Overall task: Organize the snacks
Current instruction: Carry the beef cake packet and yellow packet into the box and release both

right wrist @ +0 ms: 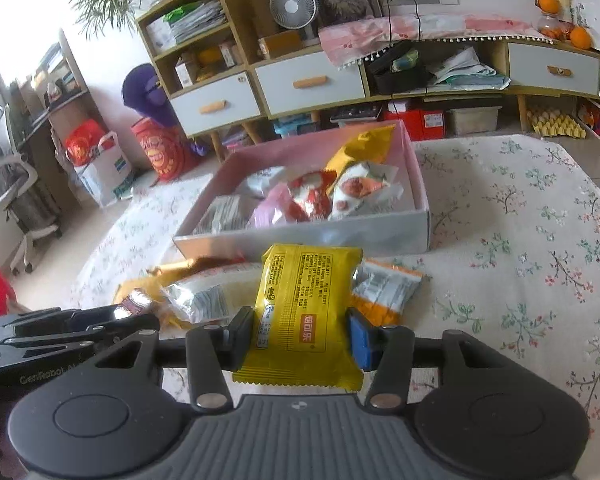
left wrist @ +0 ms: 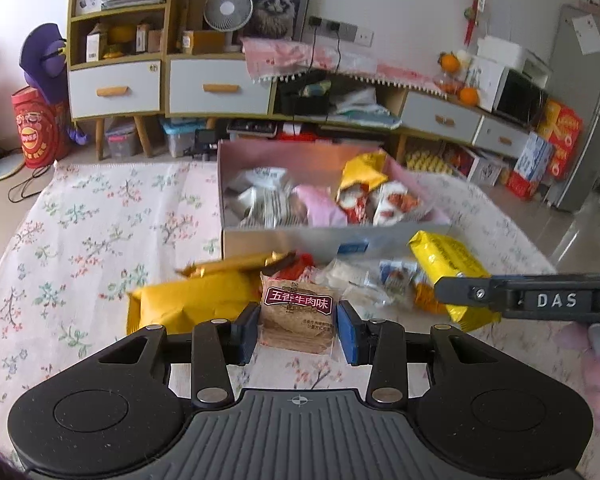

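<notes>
Bracketing a brown beef-flavour cracker pack (left wrist: 298, 316), the left gripper (left wrist: 298, 330) is sitting with its pads just beside the wrapper, a sliver of gap showing, so a firm grip cannot be confirmed. The right gripper (right wrist: 296, 338) is clamping a yellow snack packet (right wrist: 304, 316) over the floral tablecloth (right wrist: 520, 220). Both are working in the pile in front of the pink box (right wrist: 420, 184), already holding several snacks. Judging by this, each pickup is underway; next comes lifting clear and carrying forward over the near wall.
</notes>
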`<state>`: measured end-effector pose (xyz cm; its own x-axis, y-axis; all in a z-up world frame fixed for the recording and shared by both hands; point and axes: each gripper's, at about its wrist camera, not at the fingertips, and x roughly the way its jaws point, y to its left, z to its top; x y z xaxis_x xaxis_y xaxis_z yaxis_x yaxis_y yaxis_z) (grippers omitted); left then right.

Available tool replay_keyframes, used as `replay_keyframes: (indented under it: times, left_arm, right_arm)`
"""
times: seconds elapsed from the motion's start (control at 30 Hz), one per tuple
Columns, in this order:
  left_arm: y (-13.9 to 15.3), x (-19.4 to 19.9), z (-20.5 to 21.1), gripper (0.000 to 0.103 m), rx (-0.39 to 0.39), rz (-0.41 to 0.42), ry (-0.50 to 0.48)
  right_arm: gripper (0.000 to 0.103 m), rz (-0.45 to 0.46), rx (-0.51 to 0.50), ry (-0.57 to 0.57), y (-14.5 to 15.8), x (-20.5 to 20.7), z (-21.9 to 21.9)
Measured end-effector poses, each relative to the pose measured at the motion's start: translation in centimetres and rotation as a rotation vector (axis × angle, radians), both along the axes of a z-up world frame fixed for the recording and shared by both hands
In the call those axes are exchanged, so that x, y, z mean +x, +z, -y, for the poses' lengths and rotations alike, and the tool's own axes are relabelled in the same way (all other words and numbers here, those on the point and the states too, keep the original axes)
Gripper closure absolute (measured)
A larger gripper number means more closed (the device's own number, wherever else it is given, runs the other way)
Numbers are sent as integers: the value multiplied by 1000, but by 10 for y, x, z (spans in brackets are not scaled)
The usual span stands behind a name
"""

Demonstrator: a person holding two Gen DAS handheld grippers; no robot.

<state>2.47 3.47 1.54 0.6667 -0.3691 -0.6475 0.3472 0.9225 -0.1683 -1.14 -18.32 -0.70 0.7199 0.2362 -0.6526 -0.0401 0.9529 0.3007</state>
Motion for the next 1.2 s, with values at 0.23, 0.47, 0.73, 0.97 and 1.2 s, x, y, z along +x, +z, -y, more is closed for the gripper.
replay_keyframes:
  times: [0.23, 0.47, 0.73, 0.97, 1.2]
  left_arm:
    - [29, 13, -1, 65, -69, 66, 54]
    - [31, 39, 4, 65, -101, 86, 86]
    - [15, 90, 14, 65, -81, 48, 123]
    - [-2, 126, 17, 65, -122, 59, 143]
    - [-24, 152, 22, 65, -123, 30, 119]
  right_arm:
    - [69, 44, 49, -12, 18, 15, 5]
    - [69, 56, 55, -27, 22, 44, 7]
    - [68, 60, 70, -18, 22, 82, 6]
    - [68, 97, 102, -23, 26, 110, 11]
    - [68, 106, 116, -16, 12, 130, 18]
